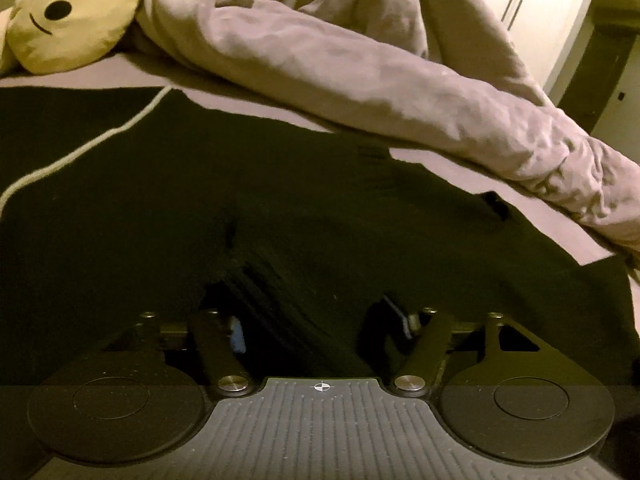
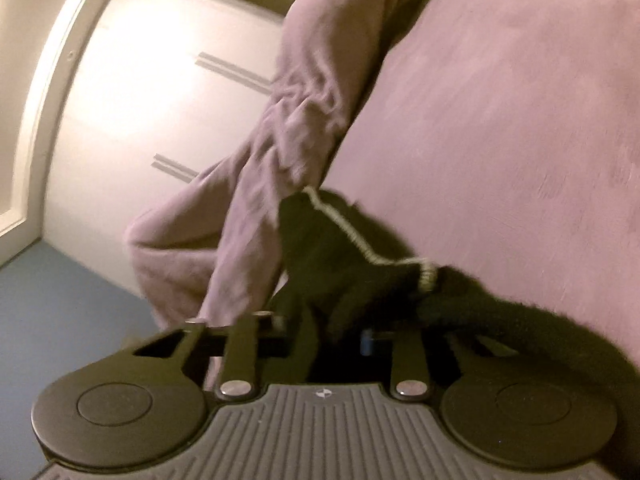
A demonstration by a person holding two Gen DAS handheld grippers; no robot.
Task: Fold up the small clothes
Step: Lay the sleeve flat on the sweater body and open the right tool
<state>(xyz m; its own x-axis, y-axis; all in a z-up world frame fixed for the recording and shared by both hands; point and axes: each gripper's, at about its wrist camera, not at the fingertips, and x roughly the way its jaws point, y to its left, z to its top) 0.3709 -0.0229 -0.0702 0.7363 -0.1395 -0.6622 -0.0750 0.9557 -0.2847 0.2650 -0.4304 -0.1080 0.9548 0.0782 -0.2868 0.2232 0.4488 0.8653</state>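
Black garment (image 1: 280, 208) with a thin white trim line (image 1: 80, 148) lies spread on a mauve bed sheet (image 1: 248, 96); it fills most of the left wrist view. Left gripper (image 1: 320, 320) sits low on the cloth, black fabric bunched up between its fingers; whether they are pressed on it or merely standing apart around it, cannot tell, since the tips are buried in dark folds. Right gripper (image 2: 340, 328) is at a lifted corner of the same black garment (image 2: 352, 264), the white trim (image 2: 360, 240) running across the fold; cloth fills the gap between the fingers, grip uncertain, picture blurred. A pinkish fleece blanket (image 1: 360, 72) lies rumpled beyond the garment and hangs over the bed edge (image 2: 260, 184). Yellow plush pillow (image 1: 76, 12) with a face at far left. White wardrobe (image 2: 152, 92), blue floor (image 2: 48, 312).
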